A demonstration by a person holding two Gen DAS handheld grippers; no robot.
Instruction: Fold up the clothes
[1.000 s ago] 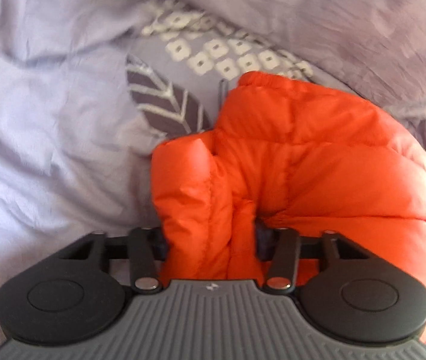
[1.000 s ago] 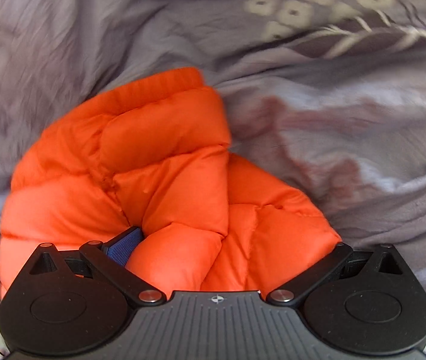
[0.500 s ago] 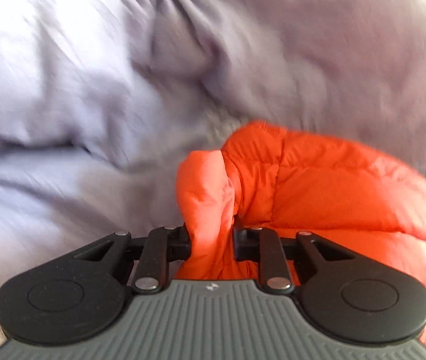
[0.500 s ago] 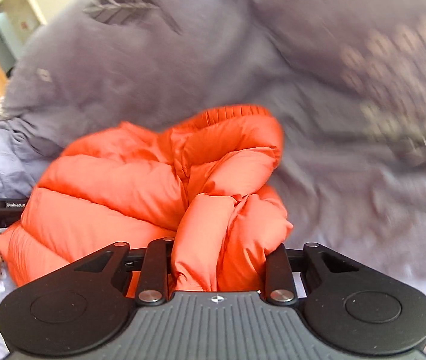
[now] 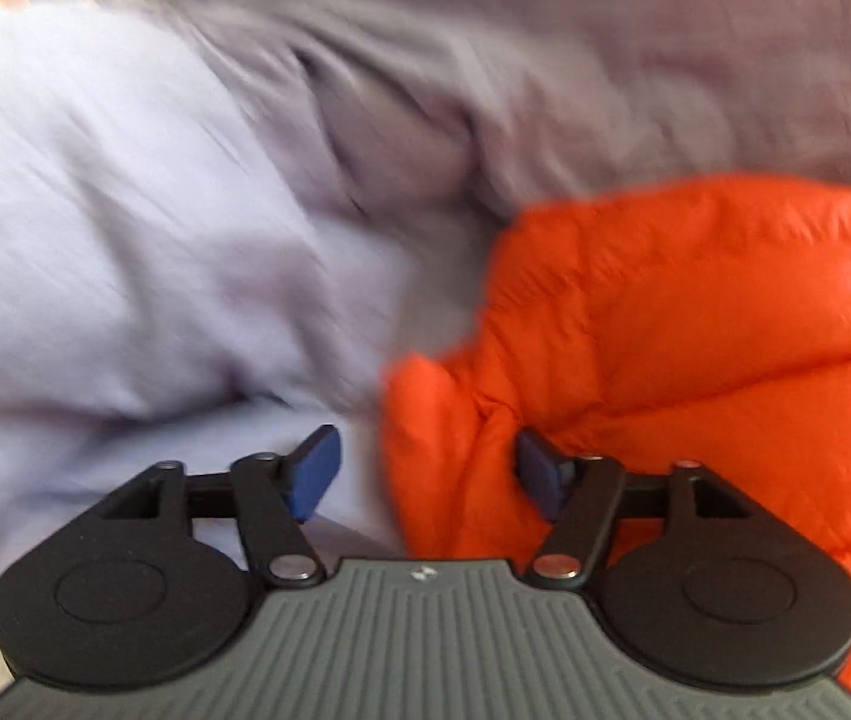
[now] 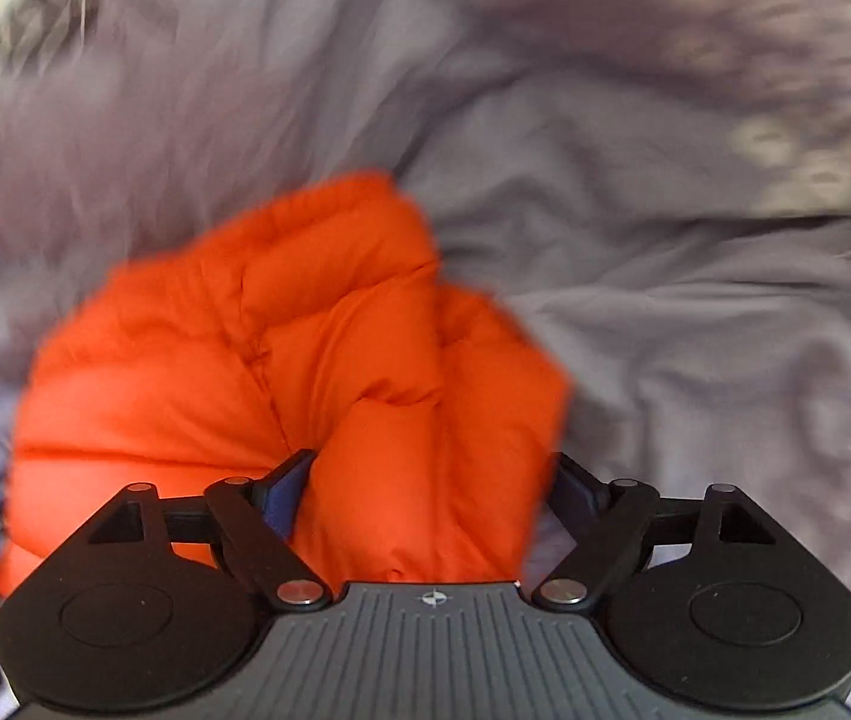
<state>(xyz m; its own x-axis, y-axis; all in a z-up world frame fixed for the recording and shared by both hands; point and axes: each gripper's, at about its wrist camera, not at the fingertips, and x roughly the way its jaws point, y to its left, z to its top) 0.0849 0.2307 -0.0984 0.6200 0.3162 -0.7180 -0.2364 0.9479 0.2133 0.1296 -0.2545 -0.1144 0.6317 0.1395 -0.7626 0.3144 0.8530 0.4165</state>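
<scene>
An orange puffer jacket [image 5: 695, 324] lies bunched on the lilac bedding. In the left wrist view my left gripper [image 5: 425, 471] is open, its blue pads [image 5: 314, 471] apart; a fold of the jacket sits between them against the right pad, with a gap at the left pad. In the right wrist view the jacket [image 6: 281, 372] fills the lower left. My right gripper [image 6: 431, 498] is open, with a thick fold of the jacket loose between its fingers. Both views are blurred.
Rumpled lilac-grey bedding [image 5: 143, 252] surrounds the jacket, with a raised fold [image 5: 545, 60] behind it. The bedding [image 6: 695, 330] has a pale printed pattern [image 6: 803, 162] at the far right. A person's hand shows at the right wrist view's lower left edge.
Both grippers have opened: half a second ago each was shut on a fold of the orange jacket, now the pads stand apart. The views have swung over the bedding.
</scene>
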